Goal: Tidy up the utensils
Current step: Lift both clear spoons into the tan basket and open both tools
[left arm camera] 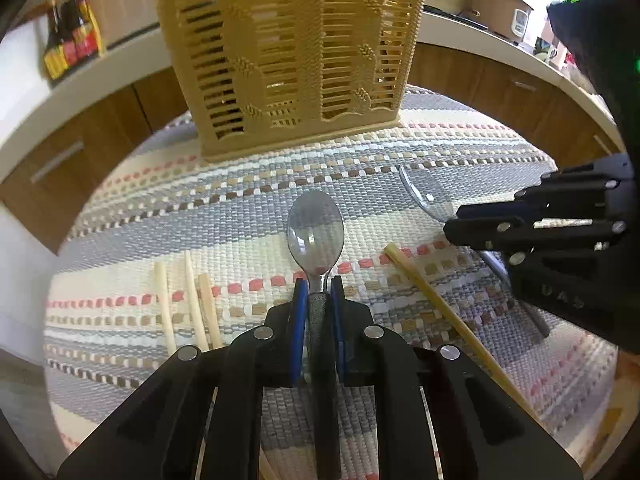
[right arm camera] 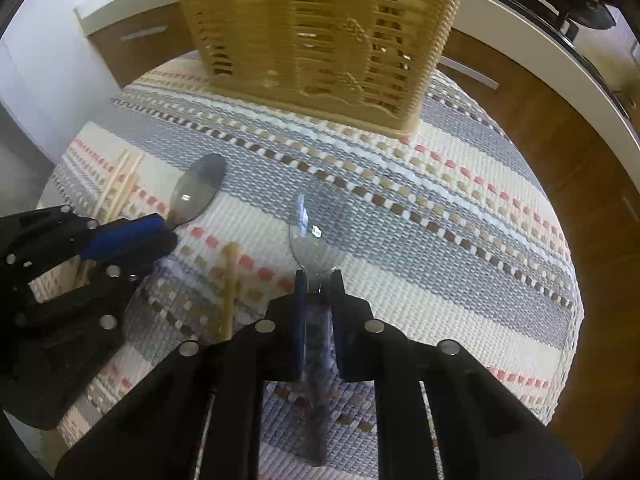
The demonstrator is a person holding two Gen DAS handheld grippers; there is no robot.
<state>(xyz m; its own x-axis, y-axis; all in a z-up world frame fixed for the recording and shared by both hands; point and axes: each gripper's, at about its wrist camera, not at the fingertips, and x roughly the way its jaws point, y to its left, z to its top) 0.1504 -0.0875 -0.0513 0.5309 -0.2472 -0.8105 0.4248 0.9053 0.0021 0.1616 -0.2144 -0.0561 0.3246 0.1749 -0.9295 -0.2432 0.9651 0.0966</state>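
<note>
- A striped woven mat (left arm camera: 400, 152) covers the round counter.
- A tan slotted utensil basket (left arm camera: 288, 60) stands upright at the far side of it.
- Three pale chopsticks (left arm camera: 188, 300) lie together near left.
- One chopstick (left arm camera: 440, 304) lies alone, near right.

A home kitchen is shown. A white curved bench (left arm camera: 472, 36) is seen above wood-fronted cabinets (left arm camera: 500, 84) with metal handles. Sauce bottles (left arm camera: 72, 36) are stood on it at the left, a lidded pot (left arm camera: 500, 4) and a stove burner (right arm camera: 576, 12) at the right. A woven striped mat (left arm camera: 400, 184) is spread under a slatted utensil holder (left arm camera: 292, 60).
</note>
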